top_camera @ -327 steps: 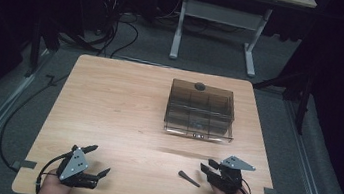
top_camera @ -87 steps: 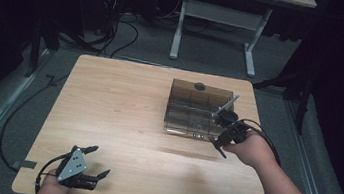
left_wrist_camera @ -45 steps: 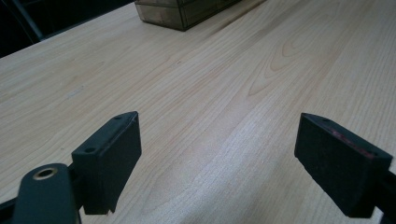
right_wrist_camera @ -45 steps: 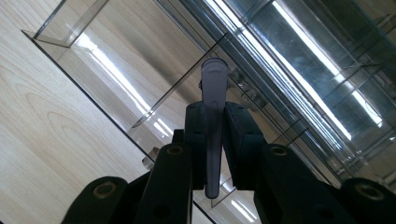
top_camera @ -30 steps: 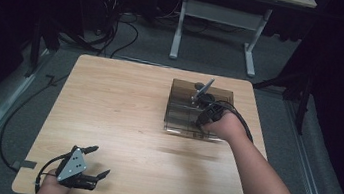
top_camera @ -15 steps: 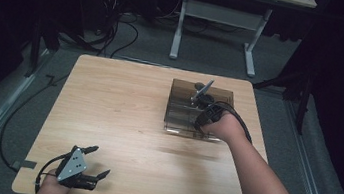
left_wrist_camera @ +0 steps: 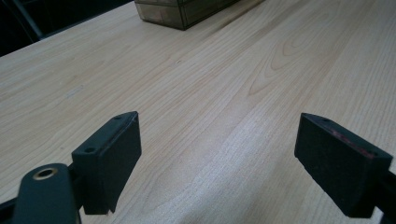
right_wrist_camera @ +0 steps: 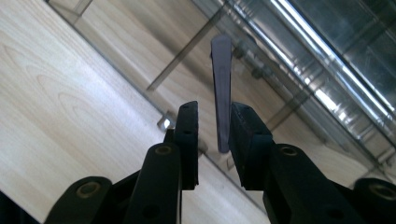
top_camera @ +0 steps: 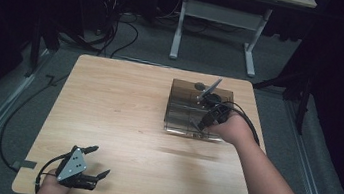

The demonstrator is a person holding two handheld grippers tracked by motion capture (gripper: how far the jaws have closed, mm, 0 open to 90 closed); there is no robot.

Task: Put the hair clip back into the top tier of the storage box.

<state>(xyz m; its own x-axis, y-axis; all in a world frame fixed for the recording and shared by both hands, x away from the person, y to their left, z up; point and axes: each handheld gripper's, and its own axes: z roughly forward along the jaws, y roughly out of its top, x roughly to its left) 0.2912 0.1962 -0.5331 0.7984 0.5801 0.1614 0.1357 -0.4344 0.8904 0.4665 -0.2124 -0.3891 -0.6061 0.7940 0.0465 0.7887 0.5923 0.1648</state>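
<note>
- High view: the right gripper (top_camera: 209, 113) is over the smoky clear compartment box (top_camera: 181, 112) at the far right part of the wooden table (top_camera: 117, 115). In the oldest picture it lay at the near edge, and a small dark piece lay on the table beside it.
- The grey triangular plate (top_camera: 209, 90) on top of it tilts up over the box, about the same as half a second ago.
- Right gripper view: the jaws stand narrow, with a thin grey-blue strip (right_wrist_camera: 221, 88) between them. It touches the right jaw; whether the left one touches it, one cannot tell.
- The strip points at the box dividers (right_wrist_camera: 187, 49).
- The left gripper (top_camera: 84, 167) has stayed at the near left corner, its jaws wide apart over bare wood.
</note>
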